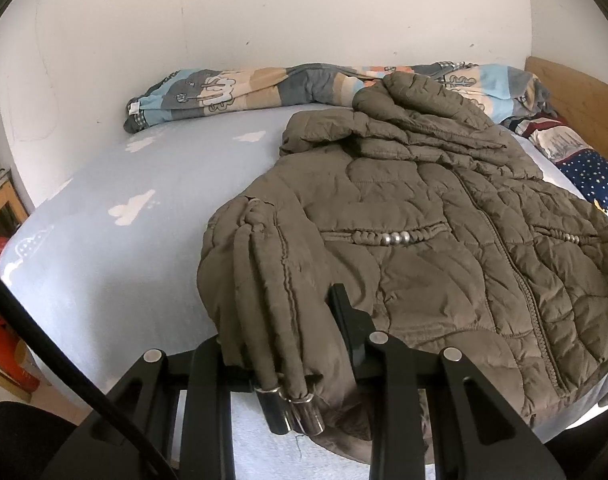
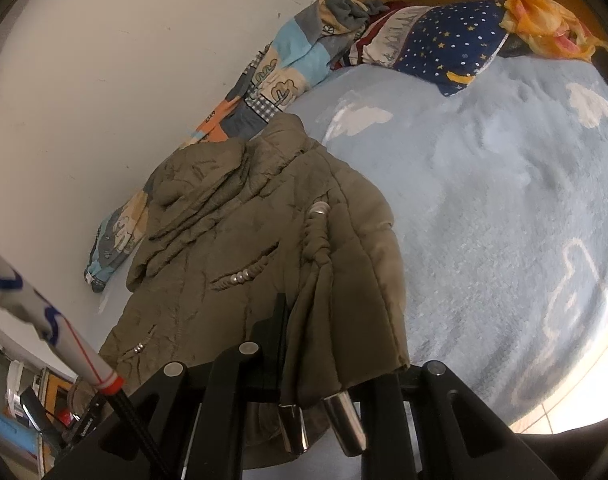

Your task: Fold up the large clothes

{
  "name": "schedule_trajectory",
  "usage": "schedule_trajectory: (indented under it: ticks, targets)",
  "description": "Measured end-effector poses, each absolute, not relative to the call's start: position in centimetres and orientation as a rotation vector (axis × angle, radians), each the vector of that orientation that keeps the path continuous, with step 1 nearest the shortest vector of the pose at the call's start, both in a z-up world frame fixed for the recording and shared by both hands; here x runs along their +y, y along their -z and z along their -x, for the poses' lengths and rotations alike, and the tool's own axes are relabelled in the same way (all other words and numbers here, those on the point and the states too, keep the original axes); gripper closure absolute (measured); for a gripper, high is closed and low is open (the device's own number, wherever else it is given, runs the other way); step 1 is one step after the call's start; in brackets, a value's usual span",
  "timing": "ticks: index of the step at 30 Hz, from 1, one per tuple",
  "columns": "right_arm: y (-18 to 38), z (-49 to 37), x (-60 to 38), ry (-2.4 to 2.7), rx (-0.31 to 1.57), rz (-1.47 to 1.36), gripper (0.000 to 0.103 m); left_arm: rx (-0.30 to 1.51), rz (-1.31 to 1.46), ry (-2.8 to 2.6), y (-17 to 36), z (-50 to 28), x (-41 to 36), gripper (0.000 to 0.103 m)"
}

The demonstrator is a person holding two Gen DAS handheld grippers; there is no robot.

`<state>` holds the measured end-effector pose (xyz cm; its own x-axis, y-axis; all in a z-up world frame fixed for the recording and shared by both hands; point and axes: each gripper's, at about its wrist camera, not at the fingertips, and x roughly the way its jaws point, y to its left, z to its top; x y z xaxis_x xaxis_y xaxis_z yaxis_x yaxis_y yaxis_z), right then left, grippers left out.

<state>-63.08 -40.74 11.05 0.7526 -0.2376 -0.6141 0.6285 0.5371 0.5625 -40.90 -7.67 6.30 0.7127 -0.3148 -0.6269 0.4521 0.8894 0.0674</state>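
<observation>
Big blue bed (image 1: 116, 264) with its cloud-print cover fills both views, a rolled patchwork quilt (image 1: 232, 92) along the wall and a starry pillow (image 2: 456, 44) near the headboard. Spread across the bed lies the jacket (image 1: 432, 232), olive, quilted, front up, hood bunched toward the quilt, its hem end nearest the cameras. Now the grips: the left gripper (image 1: 300, 344) has its fingers pinching a gathered bunch of hem at the jacket's corner, two metal cord ends (image 1: 292, 408) dangling below. Across on the other side, the right gripper (image 2: 304, 344) is clamped on its own fold of hem, with two more metal ends (image 2: 320, 424) hanging free beneath it. Both corners look bunched rather than flat, and that's the worry: puffy, slippery fabric held in a narrow bite could slide out when the hem is carried over toward the hood. If one side lifts ahead of the other, the fold will likely land crooked. Those swinging cord ends might also snag in the fingers on release.
</observation>
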Motion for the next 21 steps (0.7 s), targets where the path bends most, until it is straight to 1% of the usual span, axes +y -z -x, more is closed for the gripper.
schedule_trajectory:
  ticks: [14, 21]
  targets:
    - [-11.25, 63.42, -40.76, 0.522, 0.498, -0.867, 0.089, 0.654, -0.223, 0.427, -6.24, 40.92, -7.57, 0.075]
    - [-11.84, 63.49, -40.66, 0.508, 0.486, -0.870, 0.089, 0.651, -0.204, 0.439, -7.07, 40.44, -7.07, 0.075]
